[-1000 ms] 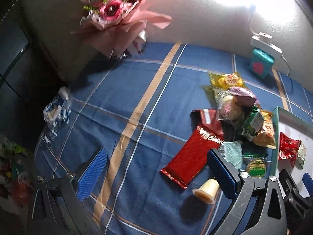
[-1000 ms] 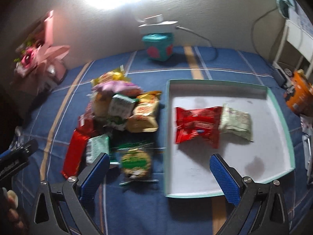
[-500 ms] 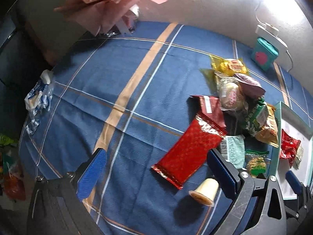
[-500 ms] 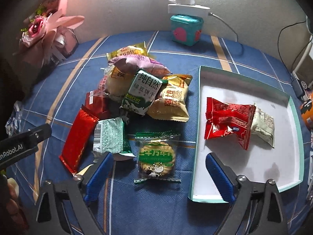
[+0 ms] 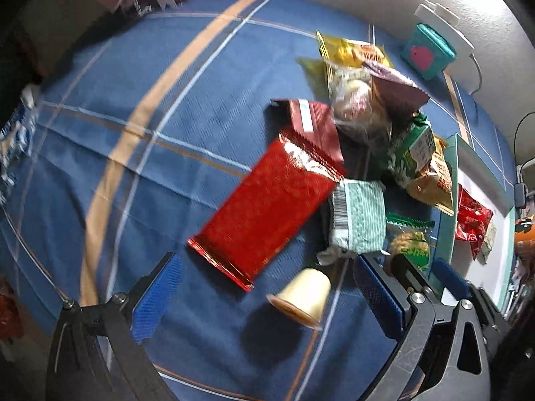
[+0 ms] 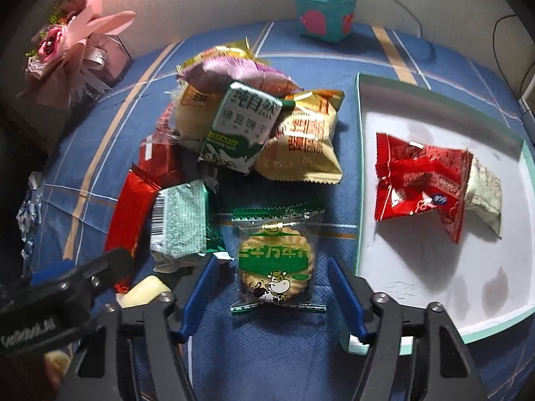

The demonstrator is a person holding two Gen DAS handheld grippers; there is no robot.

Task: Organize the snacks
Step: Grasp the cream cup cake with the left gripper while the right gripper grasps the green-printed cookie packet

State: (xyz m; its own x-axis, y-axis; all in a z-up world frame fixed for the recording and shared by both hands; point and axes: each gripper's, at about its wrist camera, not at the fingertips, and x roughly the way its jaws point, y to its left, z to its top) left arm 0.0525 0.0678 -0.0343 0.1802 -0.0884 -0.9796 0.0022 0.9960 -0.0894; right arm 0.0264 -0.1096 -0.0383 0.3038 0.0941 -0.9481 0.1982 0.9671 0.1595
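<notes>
A blue checked cloth (image 6: 301,351) covers the worktop, with a heap of wrapped snacks at its middle and a shallow white tray with a teal rim (image 6: 359,167) to the right of the heap. Two packets already lie in the tray: a red foil packet (image 6: 421,180) and a pale one (image 6: 485,197) tucked against its far side. The right gripper (image 6: 271,289) points steeply down over a clear-wrapped round biscuit (image 6: 274,260) with a green cow label, which lies flat on the cloth between the heap and the tray. Its jaws have just been closing and now stand either side of the wrapper's lower half, near its edges but not yet pressing — the biscuit is between them, not held. The left gripper (image 5: 264,300) hangs wide apart and empty over a long red foil bar (image 5: 267,207) and a small cream-coloured cup (image 5: 302,297) tipped on its side. The biscuit looks light and brittle inside slippery crinkly film (judged from its look alone), so a gentle pinch across the crimped side edges or the disc's width would suit better than a hard squeeze, which could crack it. The film may slide, so the lift should be slow.
</notes>
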